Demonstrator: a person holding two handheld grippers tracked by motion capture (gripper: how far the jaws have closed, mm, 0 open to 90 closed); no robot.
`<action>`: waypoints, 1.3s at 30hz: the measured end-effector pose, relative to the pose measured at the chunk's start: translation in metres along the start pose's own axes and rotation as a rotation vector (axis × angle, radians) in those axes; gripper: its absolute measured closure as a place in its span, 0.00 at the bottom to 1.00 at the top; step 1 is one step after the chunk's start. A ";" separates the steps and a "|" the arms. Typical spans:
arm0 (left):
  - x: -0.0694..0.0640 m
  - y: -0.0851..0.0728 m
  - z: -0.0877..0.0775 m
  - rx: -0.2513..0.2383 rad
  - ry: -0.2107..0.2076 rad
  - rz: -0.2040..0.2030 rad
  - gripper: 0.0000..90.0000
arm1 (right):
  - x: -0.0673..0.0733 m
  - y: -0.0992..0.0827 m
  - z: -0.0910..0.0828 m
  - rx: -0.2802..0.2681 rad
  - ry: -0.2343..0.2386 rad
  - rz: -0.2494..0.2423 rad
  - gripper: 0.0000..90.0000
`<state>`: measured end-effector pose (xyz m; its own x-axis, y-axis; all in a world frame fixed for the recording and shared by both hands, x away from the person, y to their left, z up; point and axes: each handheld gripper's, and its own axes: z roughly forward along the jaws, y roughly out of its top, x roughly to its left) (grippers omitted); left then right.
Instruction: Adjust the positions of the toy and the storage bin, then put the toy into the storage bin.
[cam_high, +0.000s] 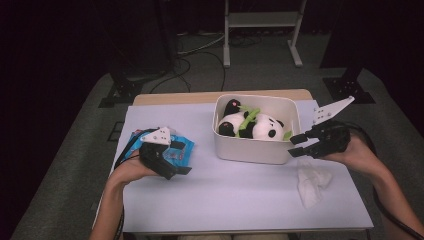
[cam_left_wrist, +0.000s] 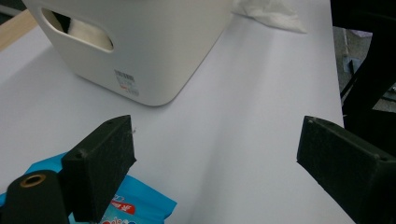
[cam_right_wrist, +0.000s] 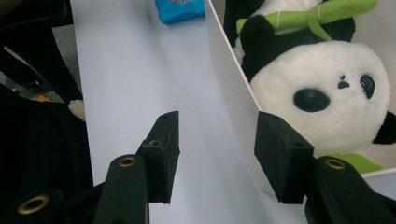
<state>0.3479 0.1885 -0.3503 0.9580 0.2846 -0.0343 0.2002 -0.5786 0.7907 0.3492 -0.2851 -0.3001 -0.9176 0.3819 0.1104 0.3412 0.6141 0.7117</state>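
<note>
At centre frame, the right gripper (cam_high: 299, 145) straddles the bin (cam_high: 257, 150) wall with jaws apart, seemingly to grip it, while the left gripper (cam_high: 184, 171), jaws apart, waits over the blue packet (cam_high: 182, 150).

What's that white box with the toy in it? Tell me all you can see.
The white bin looks like smooth plastic, rectangular with rounded corners, an oval handle slot in one end and a small label low on its side. It stands upright on the table, holding a plush panda with a green bamboo stalk. The right claw straddles its wall, open.
</note>
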 end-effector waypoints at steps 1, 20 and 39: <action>0.001 0.000 0.000 0.002 0.003 -0.002 0.12 | 0.000 -0.001 0.001 0.002 -0.001 0.002 0.55; -0.002 -0.003 -0.002 -0.001 0.004 -0.005 0.12 | 0.003 -0.030 0.004 -0.002 0.002 0.050 0.54; -0.006 -0.005 -0.008 -0.003 0.021 -0.004 0.12 | 0.009 -0.076 0.013 -0.008 0.014 0.122 0.53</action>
<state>0.3393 0.1955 -0.3490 0.9529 0.3024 -0.0244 0.2030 -0.5755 0.7922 0.3177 -0.3193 -0.3617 -0.8722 0.4438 0.2055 0.4485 0.5580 0.6983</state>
